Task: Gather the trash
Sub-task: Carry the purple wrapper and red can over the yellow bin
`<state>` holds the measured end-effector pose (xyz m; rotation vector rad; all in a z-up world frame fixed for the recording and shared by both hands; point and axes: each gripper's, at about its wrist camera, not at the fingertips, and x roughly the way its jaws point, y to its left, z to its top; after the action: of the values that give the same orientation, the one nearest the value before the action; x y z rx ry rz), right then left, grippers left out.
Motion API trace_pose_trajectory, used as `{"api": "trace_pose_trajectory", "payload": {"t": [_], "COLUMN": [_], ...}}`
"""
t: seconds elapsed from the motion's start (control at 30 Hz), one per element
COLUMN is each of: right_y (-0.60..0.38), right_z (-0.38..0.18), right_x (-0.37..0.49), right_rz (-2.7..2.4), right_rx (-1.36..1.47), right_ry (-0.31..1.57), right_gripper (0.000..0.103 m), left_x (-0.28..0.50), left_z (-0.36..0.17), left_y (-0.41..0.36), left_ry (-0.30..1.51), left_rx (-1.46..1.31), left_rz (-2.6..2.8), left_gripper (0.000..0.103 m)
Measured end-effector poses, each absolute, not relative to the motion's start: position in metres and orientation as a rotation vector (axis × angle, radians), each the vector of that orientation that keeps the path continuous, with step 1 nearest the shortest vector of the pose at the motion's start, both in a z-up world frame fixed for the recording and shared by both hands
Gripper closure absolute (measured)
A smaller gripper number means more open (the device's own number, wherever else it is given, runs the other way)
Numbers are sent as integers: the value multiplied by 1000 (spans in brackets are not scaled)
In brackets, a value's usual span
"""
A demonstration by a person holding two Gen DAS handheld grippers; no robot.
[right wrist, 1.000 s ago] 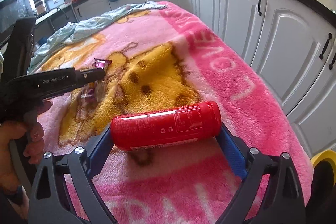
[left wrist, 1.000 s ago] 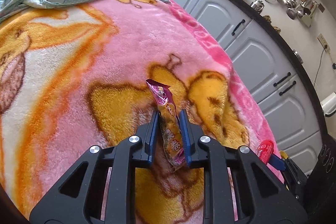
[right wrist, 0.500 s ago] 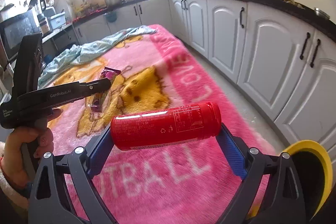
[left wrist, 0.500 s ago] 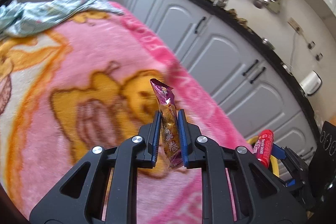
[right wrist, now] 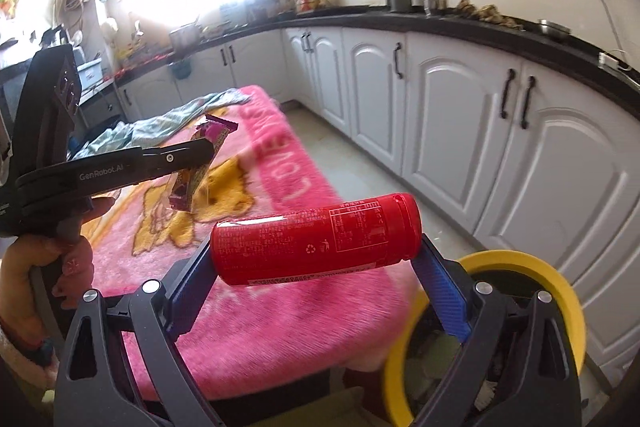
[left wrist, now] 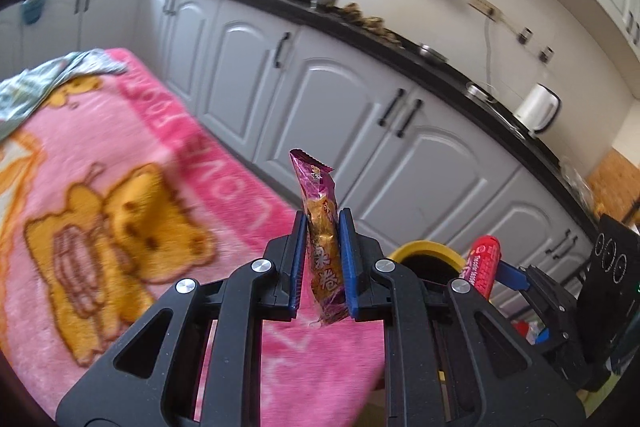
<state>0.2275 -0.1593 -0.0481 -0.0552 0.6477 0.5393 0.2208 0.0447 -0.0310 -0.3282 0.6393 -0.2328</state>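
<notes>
On the far left, a crumpled blue-green cloth [left wrist: 36, 83] is bunched at the far end of the pink blanket [left wrist: 132, 155], which is printed with a yellow bear and pink lettering. Over the near end of that blanket, a purple and gold snack wrapper [left wrist: 322, 239] is held upright by the left gripper [left wrist: 323, 259], pinched narrow between the two blue pads [left wrist: 347, 259], with its crimped top sticking up past the fingertips and its lower end hanging loose below. From the right wrist view the same wrapper [right wrist: 202, 163] is seen clamped in the left gripper [right wrist: 198, 157], lifted off the blanket [right wrist: 280, 179], and the person's hand [right wrist: 44, 279] is wrapped round the handle.

Further right, a red can [right wrist: 316, 241] is held sideways, end to end, by the right gripper [right wrist: 316, 263], jaws spread fairly wide around it. It's hanging near the blanket's edge, just beside a bin with a yellow rim [right wrist: 560, 291], whose contents are too blurry to make out. Grey-white cabinets [right wrist: 460, 131] are lined along the right.
</notes>
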Motion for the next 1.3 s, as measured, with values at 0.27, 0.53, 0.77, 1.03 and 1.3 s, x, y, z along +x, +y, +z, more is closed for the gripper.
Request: {"api": "trace_pose_trajectory", "payload": {"t": [0.27, 0.53, 0.77, 1.03, 1.3], "right_y": [-206, -251, -292, -327, -349], "right_z": [-32, -20, -23, -34, -65], "right_x": [217, 204, 197, 187, 188], "right_rz": [475, 415, 337, 250, 219], "right_rx": [-15, 27, 44, 42, 61], "right_ry": [602, 565, 564, 556, 620], "right_gripper": [12, 12, 12, 12, 12], "left_x": [219, 219, 226, 233, 240], "left_z": [-17, -13, -17, -27, -48], "left_y": [-4, -46, -83, -118, -149], "left_ry": [623, 620, 637, 663, 711], "left_rx": [-264, -214, -178, -142, -111], "left_rz": [-317, -396, -451, -496, -539], "left_gripper": [92, 92, 92, 92, 92]}}
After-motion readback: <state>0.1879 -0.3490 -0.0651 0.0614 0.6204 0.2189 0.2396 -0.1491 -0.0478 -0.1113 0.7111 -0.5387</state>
